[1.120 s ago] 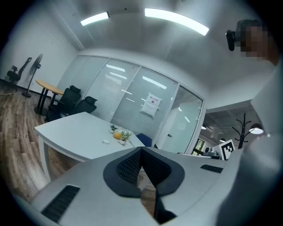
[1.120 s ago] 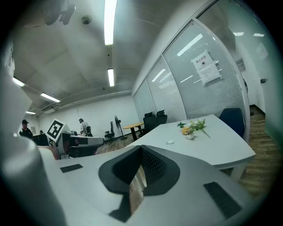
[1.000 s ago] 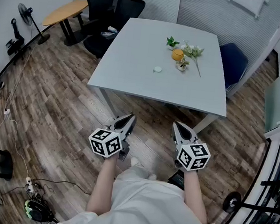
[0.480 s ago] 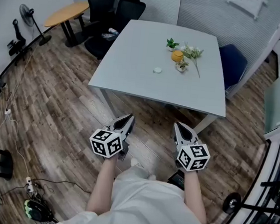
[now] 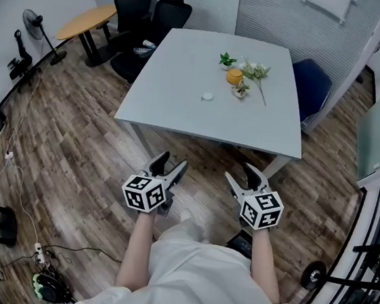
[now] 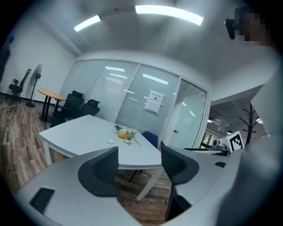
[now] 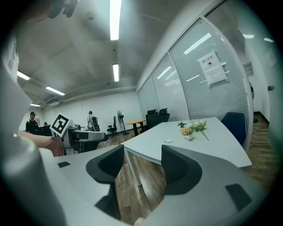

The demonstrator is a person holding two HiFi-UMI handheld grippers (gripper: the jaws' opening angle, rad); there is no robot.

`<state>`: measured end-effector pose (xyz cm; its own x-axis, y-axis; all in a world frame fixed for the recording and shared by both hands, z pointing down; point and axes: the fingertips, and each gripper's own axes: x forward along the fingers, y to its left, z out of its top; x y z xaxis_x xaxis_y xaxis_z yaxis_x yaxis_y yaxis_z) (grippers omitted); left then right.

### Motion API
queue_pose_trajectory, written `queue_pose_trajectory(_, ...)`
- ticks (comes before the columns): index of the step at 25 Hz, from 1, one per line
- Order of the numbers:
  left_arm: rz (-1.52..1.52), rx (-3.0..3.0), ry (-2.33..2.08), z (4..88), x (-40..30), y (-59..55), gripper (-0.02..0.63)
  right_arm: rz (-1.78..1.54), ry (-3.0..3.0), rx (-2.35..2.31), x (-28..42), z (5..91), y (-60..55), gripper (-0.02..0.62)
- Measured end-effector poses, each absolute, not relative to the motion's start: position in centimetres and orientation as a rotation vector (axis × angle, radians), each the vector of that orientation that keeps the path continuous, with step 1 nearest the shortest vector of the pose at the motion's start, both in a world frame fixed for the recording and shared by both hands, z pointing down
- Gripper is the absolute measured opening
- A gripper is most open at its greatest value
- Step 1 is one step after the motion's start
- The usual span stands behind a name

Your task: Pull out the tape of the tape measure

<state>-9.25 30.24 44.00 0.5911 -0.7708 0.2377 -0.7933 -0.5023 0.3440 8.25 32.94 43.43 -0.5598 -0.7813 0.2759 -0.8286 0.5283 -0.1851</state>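
A small orange-yellow round object (image 5: 234, 76), possibly the tape measure, sits far back on the grey table (image 5: 182, 103) among sprigs of flowers (image 5: 255, 71). It also shows in the left gripper view (image 6: 122, 135) and the right gripper view (image 7: 185, 131). My left gripper (image 5: 170, 163) and right gripper (image 5: 242, 173) hang side by side over the wooden floor, short of the table's near edge. Both point at the table. Their jaws have just been opening, and both stand open with nothing between them (image 6: 138, 154) (image 7: 142, 154).
A small white disc (image 5: 207, 96) lies on the table left of the flowers. Black office chairs (image 5: 147, 3) and a round wooden table (image 5: 89, 19) stand at the back left, a blue chair (image 5: 312, 80) at the table's right. Cables (image 5: 42, 254) lie on the floor at lower left.
Both grippers' jaws have gone from shut to open. The hands have stayed in place in front of the table.
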Motion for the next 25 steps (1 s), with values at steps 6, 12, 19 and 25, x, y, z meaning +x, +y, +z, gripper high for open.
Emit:
queue_pose_trajectory(6,0.091,2.380,-1.235,45.4,-8.1,27.4,0.284,0.470,-2.594,1.369,9.4,44.5,30.2,0.264)
queue_pose_trajectory(12,0.101,2.350,-1.215,47.6,-7.2,21.8,0.284,0.530,-2.575,1.337,10.4,46.9,24.7,0.262)
queue_pose_trajectory(19,0.078,2.286,-1.209,49.4,-8.1,11.5,0.284,0.585,-2.545,1.257,9.8,48.9,14.9,0.262)
queue_pose_trajectory(25,0.097,2.248,-1.181,51.3,-8.1,1.5,0.284,0.623,-2.489,1.198,9.2,50.7,5.7,0.262)
